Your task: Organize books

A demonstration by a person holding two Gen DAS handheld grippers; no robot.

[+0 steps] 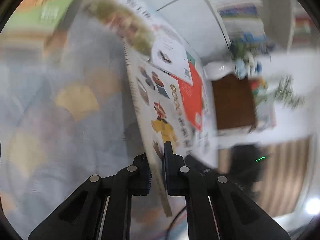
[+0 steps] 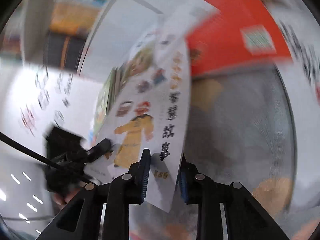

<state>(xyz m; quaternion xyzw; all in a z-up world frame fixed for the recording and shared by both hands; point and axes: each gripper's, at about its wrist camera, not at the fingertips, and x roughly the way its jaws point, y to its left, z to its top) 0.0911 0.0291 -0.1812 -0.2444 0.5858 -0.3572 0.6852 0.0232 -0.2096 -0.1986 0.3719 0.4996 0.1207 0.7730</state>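
Note:
A white picture book with a figure in yellow and black characters on its cover stands tilted on edge, lifted between both grippers. My left gripper is shut on its lower edge. A red book and a small white booklet lie against its cover. In the right wrist view the same white book is pinched in my right gripper, with the red book behind it at the top right. The left gripper shows there as a black blurred shape at the book's left edge, a cable trailing from it.
Shelves packed with books run along the upper right, and a green book is at the upper left. A brown panel and a blurred plant sit to the right. A white printed sheet lies left. Everything is motion-blurred.

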